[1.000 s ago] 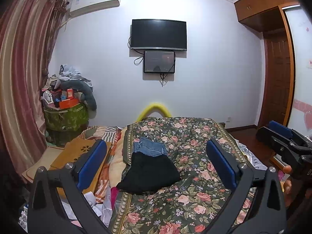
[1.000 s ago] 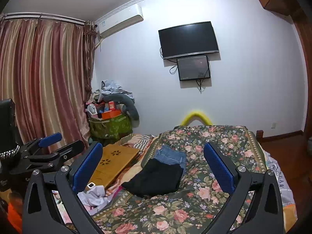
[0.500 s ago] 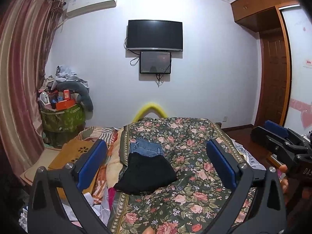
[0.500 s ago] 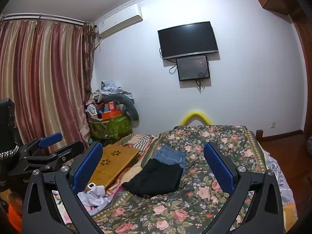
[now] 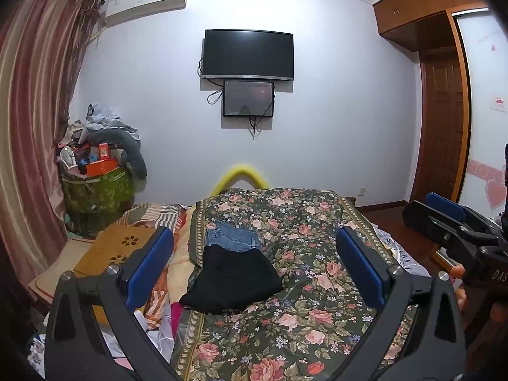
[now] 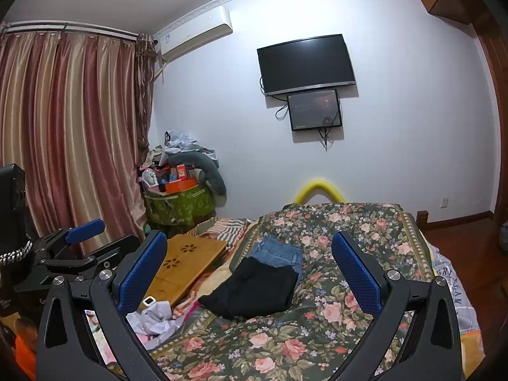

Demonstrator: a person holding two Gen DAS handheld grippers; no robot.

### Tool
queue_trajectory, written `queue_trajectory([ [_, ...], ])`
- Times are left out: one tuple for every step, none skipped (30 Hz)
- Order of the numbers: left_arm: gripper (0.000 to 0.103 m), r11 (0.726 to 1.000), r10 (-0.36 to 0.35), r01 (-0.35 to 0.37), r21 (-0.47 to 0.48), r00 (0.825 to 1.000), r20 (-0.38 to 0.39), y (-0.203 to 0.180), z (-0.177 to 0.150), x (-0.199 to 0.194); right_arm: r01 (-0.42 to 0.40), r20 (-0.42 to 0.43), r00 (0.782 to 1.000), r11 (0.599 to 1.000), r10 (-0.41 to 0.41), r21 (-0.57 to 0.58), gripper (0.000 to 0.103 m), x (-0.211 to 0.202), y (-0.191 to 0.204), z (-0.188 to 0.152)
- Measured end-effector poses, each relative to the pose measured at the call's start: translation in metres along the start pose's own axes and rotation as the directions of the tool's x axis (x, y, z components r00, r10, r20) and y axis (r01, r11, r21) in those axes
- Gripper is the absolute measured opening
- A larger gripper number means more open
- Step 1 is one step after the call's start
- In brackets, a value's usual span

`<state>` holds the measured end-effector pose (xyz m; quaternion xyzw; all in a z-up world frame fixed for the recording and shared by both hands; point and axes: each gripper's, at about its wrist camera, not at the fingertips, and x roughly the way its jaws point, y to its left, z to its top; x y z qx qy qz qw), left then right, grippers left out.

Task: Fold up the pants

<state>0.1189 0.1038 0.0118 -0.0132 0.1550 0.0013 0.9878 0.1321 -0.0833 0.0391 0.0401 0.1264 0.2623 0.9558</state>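
Over the last second the left gripper (image 5: 255,263) has only drifted slightly and the right gripper (image 6: 249,268) stayed put, both spread wide and empty, so folding looks finished. The black pants (image 5: 233,281) lie folded at 11 o'clock on the floral bedspread (image 5: 317,254), overlapping folded jeans (image 5: 230,236); a television (image 5: 247,55) hangs at 12 o'clock.

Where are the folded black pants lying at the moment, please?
In both wrist views, the black pants lie on the floral bedspread near its left edge, overlapping the folded jeans behind them.

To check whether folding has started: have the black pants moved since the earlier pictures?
No. The black pants still overlap the denim pants' near edge, same place on the floral bedspread.
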Motion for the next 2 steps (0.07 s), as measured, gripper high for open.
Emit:
queue_trajectory([
  [0.103, 1.0, 0.0, 0.0, -0.001, 1.0, 0.0, 0.0004, -0.0003, -0.0002, 0.0, -0.002, 1.0, 1.0, 0.0, 0.0, 0.103, 0.0004, -0.0002, 0.0001],
  [0.103, 1.0, 0.005, -0.005, -0.002, 1.0, 0.0, 0.0014, -0.0011, -0.0002, -0.001, -0.003, 1.0, 1.0, 0.001, -0.001, 0.103, 0.0008, -0.0003, 0.0001],
])
